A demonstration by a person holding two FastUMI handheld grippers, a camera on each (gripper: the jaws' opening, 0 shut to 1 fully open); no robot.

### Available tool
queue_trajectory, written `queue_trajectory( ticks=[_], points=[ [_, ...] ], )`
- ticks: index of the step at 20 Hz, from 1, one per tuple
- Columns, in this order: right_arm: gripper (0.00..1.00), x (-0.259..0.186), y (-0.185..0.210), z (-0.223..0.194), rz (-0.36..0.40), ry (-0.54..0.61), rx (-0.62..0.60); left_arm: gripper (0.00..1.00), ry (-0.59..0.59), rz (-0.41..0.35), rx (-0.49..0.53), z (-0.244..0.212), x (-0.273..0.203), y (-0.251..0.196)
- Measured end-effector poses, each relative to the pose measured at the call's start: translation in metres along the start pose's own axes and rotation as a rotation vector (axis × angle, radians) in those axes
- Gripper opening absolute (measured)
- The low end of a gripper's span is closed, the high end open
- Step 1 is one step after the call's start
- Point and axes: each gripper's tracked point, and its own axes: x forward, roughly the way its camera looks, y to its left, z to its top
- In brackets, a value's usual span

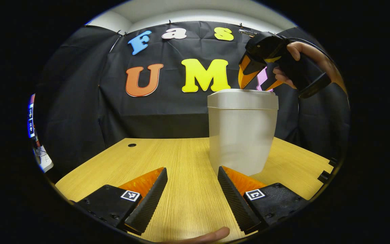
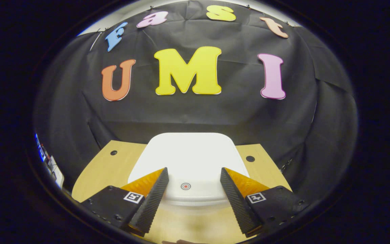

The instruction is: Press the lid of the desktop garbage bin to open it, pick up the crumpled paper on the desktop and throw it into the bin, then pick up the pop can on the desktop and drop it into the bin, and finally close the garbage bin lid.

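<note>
Risk: slipped press off lid [image 2: 188,159], toppled bin [image 1: 242,135]. Right gripper [image 2: 193,189] fingers apart above lid; left gripper [image 1: 192,193] fingers apart, empty.

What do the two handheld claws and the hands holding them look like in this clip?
Each claw, left claw and right claw, has two wedge-shaped fingers with ribbed inner faces, mounted on black blocks bearing small square black-and-white markers. In the left gripper view, the right claw shows a black pistol-like body gripped by a bare hand, no sleeve visible.
</note>
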Motion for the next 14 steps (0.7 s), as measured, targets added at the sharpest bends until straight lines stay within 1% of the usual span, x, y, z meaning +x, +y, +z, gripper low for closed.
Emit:
queue_trajectory(
  ticks=[3, 8, 11, 14],
  points=[
    [0.96, 0.0009, -0.0010, -0.0046, 0.016, 0.015, 0.018, 0.97, 0.005, -0.003, -0.003, -0.0017, 0.0006, -0.0021],
    [0.97, 0.0042, 0.0003, -0.0094, 0.013, 0.012, -0.006, 0.97, 0.019, 0.002, -0.008, -0.0044, 0.0028, -0.0016],
    [0.96, 0.0048, 0.0000, -0.0068, 0.016, -0.008, 0.019, 0.97, 0.022, 0.007, -0.007, -0.0044, 0.0018, 0.0002],
    [0.96, 0.0013, 0.0018, -0.0040, 0.037, -0.067, 0.019, 0.97, 0.009, 0.018, 0.009, -0.0005, 0.0001, 0.0035]
  ],
)
